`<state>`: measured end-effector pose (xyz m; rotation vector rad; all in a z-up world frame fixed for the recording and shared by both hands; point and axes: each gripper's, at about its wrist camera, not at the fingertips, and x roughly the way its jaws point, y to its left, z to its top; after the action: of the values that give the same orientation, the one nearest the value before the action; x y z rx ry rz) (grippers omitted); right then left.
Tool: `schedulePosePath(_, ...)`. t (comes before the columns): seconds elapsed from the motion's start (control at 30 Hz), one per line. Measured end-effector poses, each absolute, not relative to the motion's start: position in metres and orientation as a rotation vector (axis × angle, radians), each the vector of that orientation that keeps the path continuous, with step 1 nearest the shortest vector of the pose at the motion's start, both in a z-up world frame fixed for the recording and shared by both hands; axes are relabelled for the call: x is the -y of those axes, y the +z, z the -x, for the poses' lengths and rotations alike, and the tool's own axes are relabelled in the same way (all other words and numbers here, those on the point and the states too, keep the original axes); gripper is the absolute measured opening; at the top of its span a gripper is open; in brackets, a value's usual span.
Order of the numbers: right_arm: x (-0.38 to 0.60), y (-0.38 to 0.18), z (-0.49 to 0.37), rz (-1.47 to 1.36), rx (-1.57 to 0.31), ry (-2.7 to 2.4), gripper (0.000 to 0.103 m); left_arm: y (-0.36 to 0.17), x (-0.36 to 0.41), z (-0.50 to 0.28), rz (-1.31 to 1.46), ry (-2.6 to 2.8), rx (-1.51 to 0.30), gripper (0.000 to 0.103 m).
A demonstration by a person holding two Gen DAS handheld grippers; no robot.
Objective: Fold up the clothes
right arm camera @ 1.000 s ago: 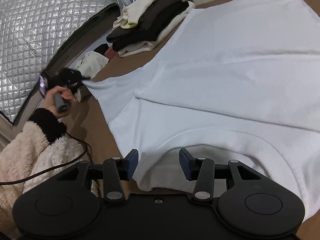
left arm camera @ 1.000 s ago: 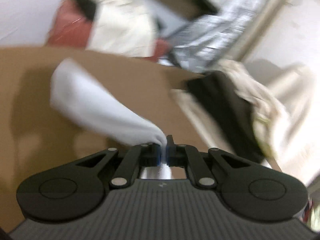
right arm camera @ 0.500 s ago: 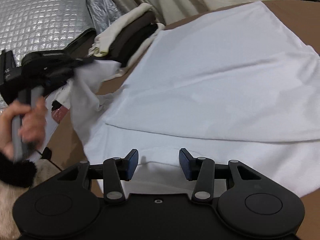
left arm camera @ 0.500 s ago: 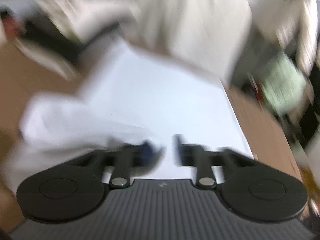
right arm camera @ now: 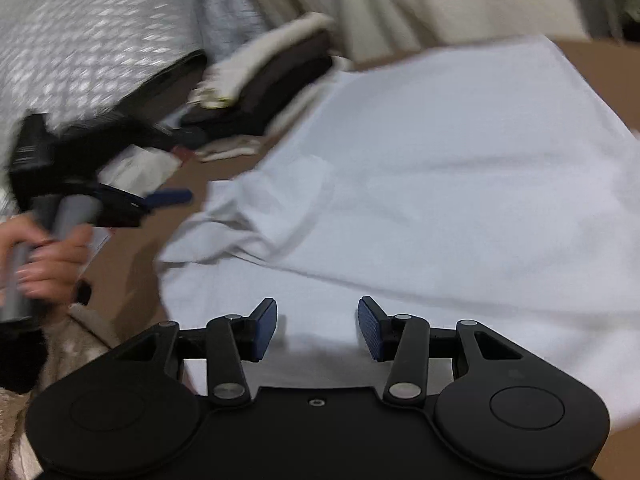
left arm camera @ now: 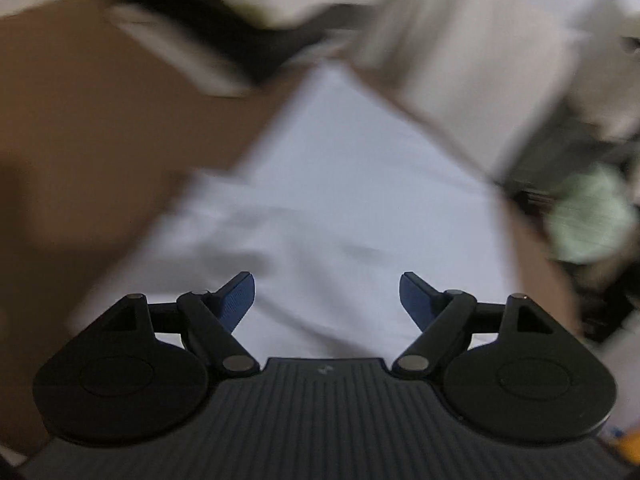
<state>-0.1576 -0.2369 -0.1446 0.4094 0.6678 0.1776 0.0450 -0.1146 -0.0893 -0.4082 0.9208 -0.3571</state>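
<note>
A white shirt (left arm camera: 340, 208) lies spread on the brown table (left arm camera: 100, 120); this view is blurred by motion. My left gripper (left arm camera: 326, 292) hovers over the shirt with its jaws opening wide and nothing between them. In the right wrist view the shirt (right arm camera: 440, 200) fills the middle, and its left sleeve (right arm camera: 248, 220) lies rumpled, thrown inward onto the body. My right gripper (right arm camera: 318, 320) stands open above the shirt's near edge, its pads clear of the cloth. At the left, a hand (right arm camera: 48, 256) holds the left gripper (right arm camera: 164, 200) just off the sleeve.
A stack of folded clothes (right arm camera: 272, 92), cream and dark brown, sits at the table's far left beside the shirt. Behind it are a silver quilted sheet (right arm camera: 80, 40) and a pale curtain (right arm camera: 400, 0). Bare table (right arm camera: 600, 64) shows at the far right.
The left gripper carried the sleeve inward over the shirt, let it go and opened wide. The sleeve now lies rumpled on the shirt. The right gripper stayed open and shifted only slightly.
</note>
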Motion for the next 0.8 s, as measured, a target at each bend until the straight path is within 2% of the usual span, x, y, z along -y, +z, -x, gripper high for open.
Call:
schedulePosePath(0.13, 0.204, -0.126, 0.113, -0.269, -0.638, 0.23, 0.051, -0.129, 0.081, -0.062, 0.543, -0.153, -1.07, 0.076)
schedulePosePath(0.3, 0.174, -0.13, 0.048, -0.144, -0.66, 0.281, 0.051, -0.13, 0.079, -0.066, 0.567, -0.142, -1.079, 0.078)
schedulePosePath(0.33, 0.171, -0.137, 0.038, -0.112, -0.681, 0.303, 0.043, -0.131, 0.082, -0.066, 0.554, -0.144, -1.082, 0.078)
schedulePosePath(0.37, 0.171, -0.145, 0.033, -0.093, -0.694, 0.29, 0.019, -0.132, 0.085, -0.066, 0.54, -0.145, -1.084, 0.078)
schedulePosePath(0.4, 0.174, -0.153, 0.031, -0.089, -0.705, 0.236, 0.008, -0.131, 0.087, -0.065, 0.522, -0.148, -1.085, 0.078)
schedulePosePath(0.63, 0.208, -0.125, 0.109, -0.186, -0.526, 0.054, 0.006, -0.131, 0.086, -0.064, 0.499, -0.147, -1.092, 0.08)
schedulePosePath(0.7, 0.224, -0.122, 0.132, -0.236, -0.524, 0.001, 0.006, -0.13, 0.087, -0.062, 0.485, -0.151, -1.094, 0.08)
schedulePosePath(0.8, 0.244, -0.144, 0.144, -0.241, -0.628, -0.088, 0.006, -0.13, 0.092, -0.061, 0.443, -0.151, -1.097, 0.081)
